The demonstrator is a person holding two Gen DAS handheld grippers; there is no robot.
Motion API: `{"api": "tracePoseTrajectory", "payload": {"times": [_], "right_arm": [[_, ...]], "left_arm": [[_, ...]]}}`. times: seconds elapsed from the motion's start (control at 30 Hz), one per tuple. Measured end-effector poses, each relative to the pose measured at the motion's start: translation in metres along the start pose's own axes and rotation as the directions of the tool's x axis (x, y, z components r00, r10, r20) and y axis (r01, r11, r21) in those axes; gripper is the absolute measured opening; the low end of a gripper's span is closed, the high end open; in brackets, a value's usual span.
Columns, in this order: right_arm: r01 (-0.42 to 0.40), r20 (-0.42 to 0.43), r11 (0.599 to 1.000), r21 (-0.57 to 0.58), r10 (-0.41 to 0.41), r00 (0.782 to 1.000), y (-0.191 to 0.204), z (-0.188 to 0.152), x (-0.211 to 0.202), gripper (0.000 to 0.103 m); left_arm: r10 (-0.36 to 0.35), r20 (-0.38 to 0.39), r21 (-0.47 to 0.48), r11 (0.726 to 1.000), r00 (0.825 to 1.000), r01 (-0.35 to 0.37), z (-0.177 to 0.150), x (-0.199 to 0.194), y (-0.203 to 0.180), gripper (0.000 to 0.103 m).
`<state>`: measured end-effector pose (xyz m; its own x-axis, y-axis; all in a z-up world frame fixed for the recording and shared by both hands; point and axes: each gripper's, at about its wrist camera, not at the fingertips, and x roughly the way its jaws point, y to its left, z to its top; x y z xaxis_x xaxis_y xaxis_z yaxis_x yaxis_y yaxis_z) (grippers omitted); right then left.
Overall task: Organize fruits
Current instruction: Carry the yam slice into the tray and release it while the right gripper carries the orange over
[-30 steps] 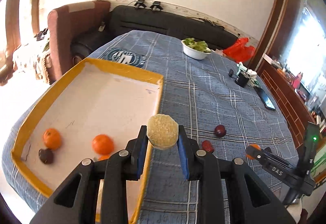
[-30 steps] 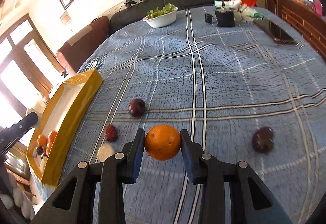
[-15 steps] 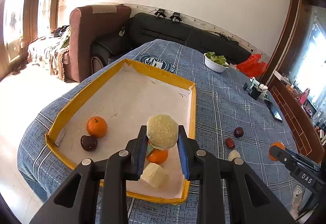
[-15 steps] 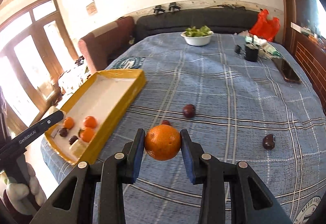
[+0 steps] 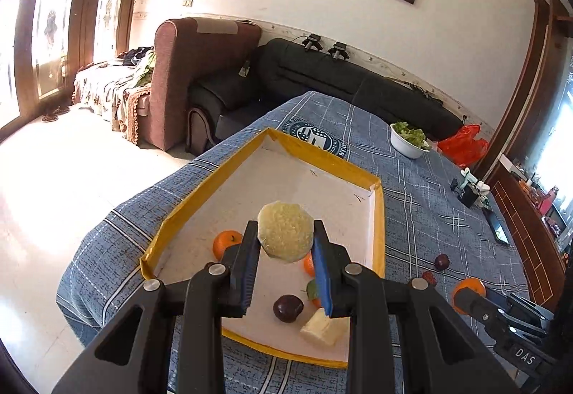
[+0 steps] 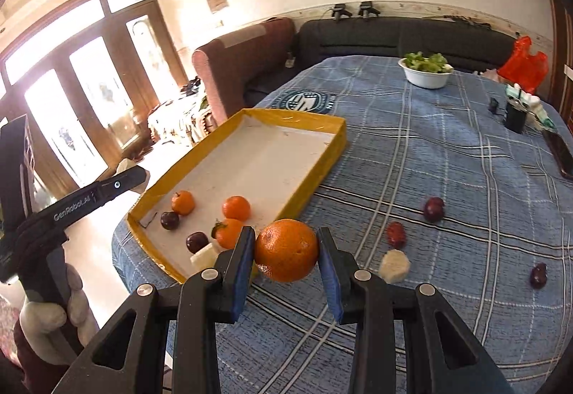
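Since a second ago: both my claws have swung toward the yellow tray [image 5: 329,163]; in the left wrist view it has come from the left side of the picture to fill the middle.
Left claw [image 5: 285,252]: nearly shut, pads pressed on both sides of a pale peeled fruit chunk [image 5: 285,232], which hangs in the air over the near end of the tray.
Right claw [image 6: 286,252]: closed on an orange [image 6: 286,249], carried above the blue checked worktop [image 6: 447,150], short of the tray.
Key relation, left: the tray floor lies straight under and ahead of my left claw at twelve o'clock, its long axis running away from me toward one o'clock; I judge this hand the nearer and ready to let go first.
Key relation, right: the tray sits at about ten o'clock from my right claw in the right wrist view, its near corner just beside the orange in the picture.
Already in the tray: small oranges, a dark plum [image 5: 287,308] and a pale wedge [image 5: 324,327].
Left on the worktop: a pale chunk [image 6: 394,265] at three o'clock of the orange, and dark red fruits beyond it.
Writing: "GenRobot.AI" on the left claw's arm in the right wrist view; "DAS" on the right claw's body in the left wrist view.
Other print: a round crest on the cloth, its words too small to read.
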<state>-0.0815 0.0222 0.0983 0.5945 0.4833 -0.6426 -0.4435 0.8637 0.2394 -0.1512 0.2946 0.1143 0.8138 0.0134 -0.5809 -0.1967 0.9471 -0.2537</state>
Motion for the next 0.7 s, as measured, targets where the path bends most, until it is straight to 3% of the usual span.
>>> {"api": "tracePoseTrajectory", "payload": {"times": [0.3,0.7], "right_arm": [[-0.033,-0.058,0.999,-0.011,0.033,0.998,-0.003,0.003,0.024,0.039],[-0.081,-0.162,0.992,-0.096,0.065,0.985,0.048,0.030,0.097,0.039]], "left_arm": [[0.081,-0.062,0.012,0.997,0.995,-0.080,-0.011,0.034,0.011,0.027],[0.114,-0.078,0.037,0.993,0.990,-0.111,-0.007,0.058,0.022,0.028]]}}
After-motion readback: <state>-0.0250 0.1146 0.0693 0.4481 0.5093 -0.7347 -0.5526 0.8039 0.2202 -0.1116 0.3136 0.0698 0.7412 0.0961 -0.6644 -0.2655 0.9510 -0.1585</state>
